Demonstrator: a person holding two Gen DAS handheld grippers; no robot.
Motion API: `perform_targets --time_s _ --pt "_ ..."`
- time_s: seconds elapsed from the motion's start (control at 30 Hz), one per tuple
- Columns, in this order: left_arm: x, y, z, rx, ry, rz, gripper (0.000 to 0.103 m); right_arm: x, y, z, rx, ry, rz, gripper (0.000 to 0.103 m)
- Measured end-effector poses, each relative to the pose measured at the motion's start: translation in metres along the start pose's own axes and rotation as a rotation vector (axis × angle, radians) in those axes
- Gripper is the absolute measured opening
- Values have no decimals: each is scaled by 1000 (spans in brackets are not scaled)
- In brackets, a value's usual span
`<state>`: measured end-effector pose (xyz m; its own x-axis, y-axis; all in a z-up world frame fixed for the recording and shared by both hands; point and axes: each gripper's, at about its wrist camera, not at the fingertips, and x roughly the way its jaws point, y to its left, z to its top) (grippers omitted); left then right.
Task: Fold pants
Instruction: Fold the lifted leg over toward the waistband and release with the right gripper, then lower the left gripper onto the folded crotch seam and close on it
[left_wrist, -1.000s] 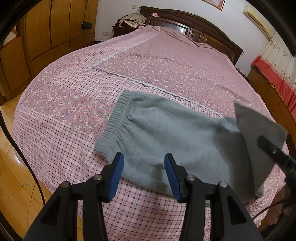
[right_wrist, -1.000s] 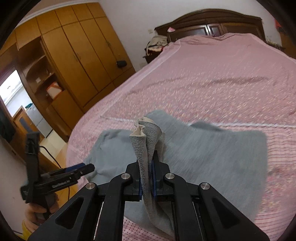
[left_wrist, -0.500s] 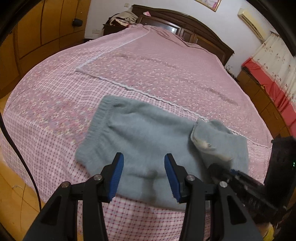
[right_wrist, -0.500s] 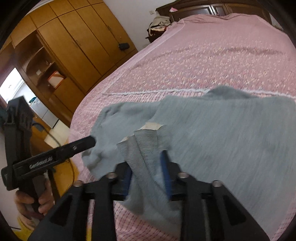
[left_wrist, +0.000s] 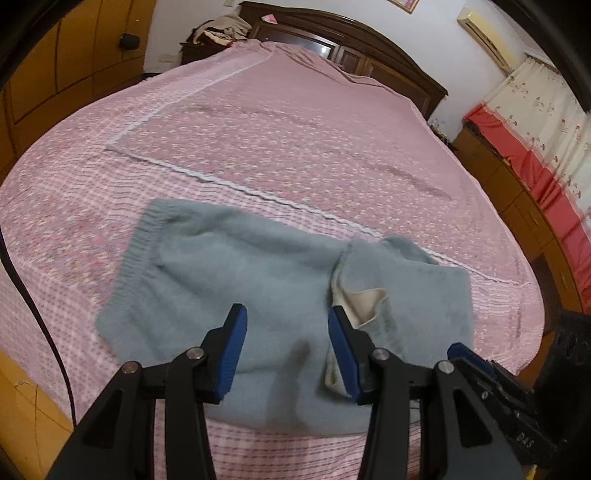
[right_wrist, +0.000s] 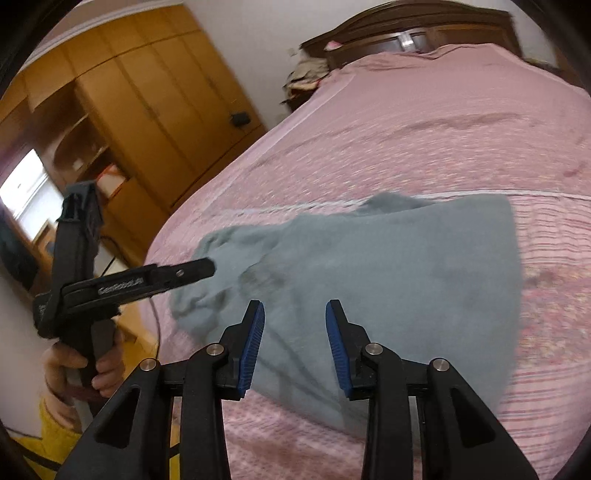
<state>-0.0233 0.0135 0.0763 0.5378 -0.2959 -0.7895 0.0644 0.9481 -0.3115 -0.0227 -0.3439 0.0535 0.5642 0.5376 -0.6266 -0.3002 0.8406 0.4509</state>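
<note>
- The right gripper (right_wrist: 294, 341) has just been opening; its blue-padded fingers (right_wrist: 252, 343) now stand apart with nothing between them and no pad pressing on cloth. The grey pants (right_wrist: 388, 280) lie under and beyond the tips.
- The left gripper (left_wrist: 282, 349) is part open and holds nothing. Its pads (left_wrist: 232, 350) hang above the pants (left_wrist: 255, 288) near the bed's near edge; whether they brush the cloth cannot be told.
- The pants lie flat on the pink bedspread (left_wrist: 295, 140), close to the bed's near edge. The ribbed waistband (left_wrist: 138, 258) is toward the left side in the left wrist view, and the leg end is folded back over the body, with a pale inner lining (left_wrist: 364, 306) showing at the turned cuff.
- In the right wrist view, a hand (right_wrist: 99, 365) grips the left gripper's handle at the left edge; a yellow sleeve (right_wrist: 55, 432) is cut off by the frame.
- The right gripper's body shows only in part at the lower right corner of the left wrist view, cut off and dark.
- The right wrist view is blurred, so the pants' weave and the bedspread's print are hard to make out there; the near hem is hidden behind the gripper's fingers.
</note>
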Motion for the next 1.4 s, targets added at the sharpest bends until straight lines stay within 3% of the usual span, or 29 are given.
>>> perform_targets --time_s 0.1,0.3,0.47,0.53,0.63,0.7,1.03,1.17,1.27,1.33,1.4 --pt "7 -13 3 19 17 -13 48 4 -11 1 20 2 -62 36" --pt "11 -31 5 60 30 -14 48 22 -19 -2 52 42 -41 36" --pt "11 -23 3 39 24 21 48 44 -13 5 -22 62 -42 36" --pt "10 -16 1 21 31 31 48 53 -8 3 -30 97 3 36" --pt "8 0 -5 -13 35 52 48 54 3 -4 -40 142 197 36" --pt "7 10 -9 -37 36 67 48 51 11 -8 -63 148 253 36" --pt "5 11 -8 -38 40 46 48 53 8 -11 -66 144 168 36" --pt "13 -2 -6 -19 59 20 48 58 17 -21 -99 205 205 36" --pt "19 -11 -7 6 73 18 48 46 20 -22 -109 191 222 36" --pt "22 -18 -6 29 78 19 48 35 15 -20 -90 163 185 36" --pt "25 -25 -4 53 82 18 48 22 5 -16 -79 117 76 36"
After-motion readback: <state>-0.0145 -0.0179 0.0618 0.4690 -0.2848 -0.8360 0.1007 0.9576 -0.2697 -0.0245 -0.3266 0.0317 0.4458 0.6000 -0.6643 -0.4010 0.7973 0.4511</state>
